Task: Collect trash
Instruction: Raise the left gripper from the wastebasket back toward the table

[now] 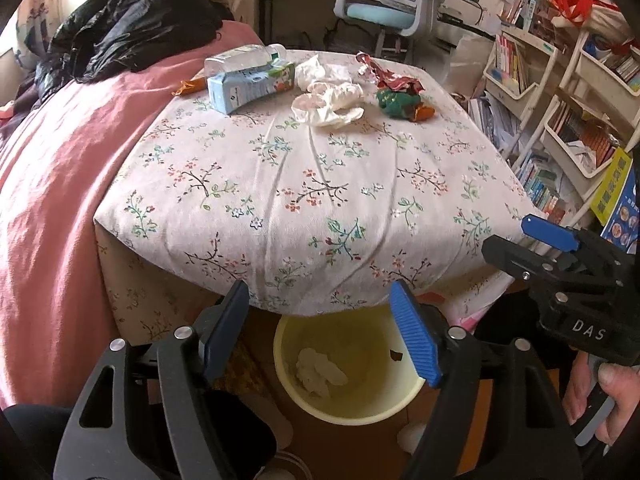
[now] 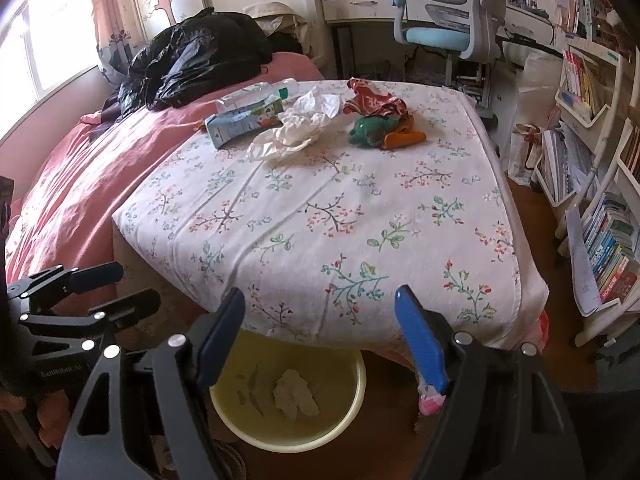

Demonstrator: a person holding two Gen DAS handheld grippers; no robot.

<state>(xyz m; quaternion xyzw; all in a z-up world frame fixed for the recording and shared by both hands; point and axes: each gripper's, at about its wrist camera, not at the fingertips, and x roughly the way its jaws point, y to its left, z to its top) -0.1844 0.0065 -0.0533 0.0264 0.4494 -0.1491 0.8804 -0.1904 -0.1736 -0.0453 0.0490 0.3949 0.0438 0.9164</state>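
Note:
Trash lies at the far end of the floral bed [image 1: 304, 184]: a clear bottle [image 1: 244, 56], a blue carton [image 1: 248, 84], crumpled white tissues [image 1: 332, 100], a red wrapper [image 1: 384, 76], a green wrapper [image 1: 400, 102] and an orange wrapper [image 1: 190, 87]. A yellow bin [image 1: 348, 416] stands on the floor at the bed's near edge and holds a white tissue [image 1: 320, 372]. My left gripper [image 1: 320, 292] hangs open and empty over the bin. My right gripper [image 2: 320, 294] is open and empty above the same bin [image 2: 280, 444], beside the left gripper [image 2: 138, 284].
A pink blanket [image 1: 52, 184] and a black jacket [image 1: 132, 20] cover the bed's left side. White racks of books [image 2: 600, 184] line the right wall. A blue desk chair [image 2: 440, 32] stands beyond the bed. A hand [image 1: 612, 392] holds the right gripper's handle.

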